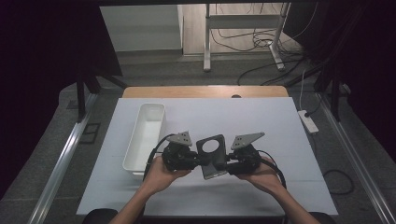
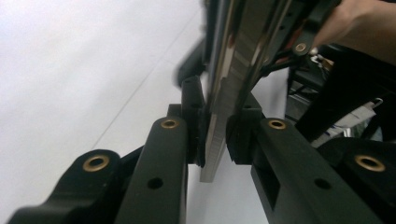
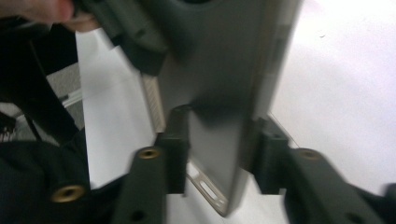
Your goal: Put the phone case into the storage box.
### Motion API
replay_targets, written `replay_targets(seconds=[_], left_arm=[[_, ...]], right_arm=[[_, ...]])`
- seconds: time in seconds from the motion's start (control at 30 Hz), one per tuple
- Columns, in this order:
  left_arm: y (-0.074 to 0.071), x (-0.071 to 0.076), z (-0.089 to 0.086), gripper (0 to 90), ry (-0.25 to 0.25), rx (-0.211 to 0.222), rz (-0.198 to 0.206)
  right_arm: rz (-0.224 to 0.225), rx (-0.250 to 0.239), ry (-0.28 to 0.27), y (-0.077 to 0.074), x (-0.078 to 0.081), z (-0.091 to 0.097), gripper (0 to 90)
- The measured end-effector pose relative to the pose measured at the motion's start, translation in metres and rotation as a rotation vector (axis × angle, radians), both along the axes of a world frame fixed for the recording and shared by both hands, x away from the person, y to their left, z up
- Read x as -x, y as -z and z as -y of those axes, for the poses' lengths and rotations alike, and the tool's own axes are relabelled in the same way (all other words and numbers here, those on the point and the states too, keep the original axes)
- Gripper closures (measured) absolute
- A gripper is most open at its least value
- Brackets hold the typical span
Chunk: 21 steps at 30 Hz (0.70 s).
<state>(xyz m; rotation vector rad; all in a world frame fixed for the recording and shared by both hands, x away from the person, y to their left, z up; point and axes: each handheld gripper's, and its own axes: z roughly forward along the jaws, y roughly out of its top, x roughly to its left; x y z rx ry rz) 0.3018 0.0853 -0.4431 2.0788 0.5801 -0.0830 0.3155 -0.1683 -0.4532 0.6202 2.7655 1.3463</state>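
Dark grey flat phone case with round camera hole held between both tongs, above white desk. Left tongs clamp its left edge, right tongs its right edge. Step probably carrying — next move probably needs steady shared grip toward white oblong plastic bin, left of left tongs.

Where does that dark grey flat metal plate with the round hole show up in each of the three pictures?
High view: the dark grey flat metal plate with the round hole sits low centre, between both grippers.
Left gripper view: edge-on, upper centre, pinched between the jaws.
Right gripper view: broad face, centre, between the jaws.
Shared landmark: the white table surface.
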Motion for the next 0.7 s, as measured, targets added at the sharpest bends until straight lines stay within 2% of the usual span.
replay_targets(seconds=[0.03, 0.07, 0.1, 0.17, 0.33, 0.4, 0.43, 0.47, 0.57, 0.7], left_arm=[[0.001, -0.001, -0.002, 79.5, -0.010, 0.003, -0.001], [0.001, -0.001, -0.002, 79.5, -0.010, 0.003, -0.001], [0.001, -0.003, -0.004, 78.8, -0.005, 0.025, -0.017], [0.001, -0.003, -0.006, 76.5, -0.007, 0.032, -0.013], [0.000, -0.002, -0.006, 73.1, -0.031, 0.041, 0.001], [-0.001, -0.002, -0.006, 68.5, -0.062, 0.027, 0.024], [-0.001, -0.002, -0.006, 64.5, -0.062, 0.027, 0.024], [-0.001, -0.001, -0.006, 60.8, -0.085, 0.019, 0.035], [-0.001, -0.002, -0.007, 56.7, -0.106, 0.012, 0.045], [0.000, -0.002, -0.010, 43.4, -0.147, 0.001, 0.063]], right_arm=[[-0.002, -0.003, -0.010, -0.001, 0.000, 0.001, 71.7], [-0.002, -0.003, -0.010, -0.001, 0.000, 0.001, 71.7], [-0.004, -0.010, -0.028, -0.003, 0.001, 0.002, 77.5], [0.014, -0.004, -0.044, -0.005, 0.003, 0.001, 79.3], [0.043, 0.005, -0.030, -0.009, 0.007, 0.000, 79.7], [0.074, 0.007, -0.008, -0.011, 0.009, -0.001, 79.8], [0.080, 0.005, 0.000, -0.012, 0.009, -0.001, 79.8], [0.085, 0.003, 0.008, -0.013, 0.010, -0.001, 79.8], [0.093, -0.002, 0.026, -0.014, 0.010, 0.001, 79.8], [0.107, -0.005, 0.060, -0.014, 0.009, 0.006, 79.8]])
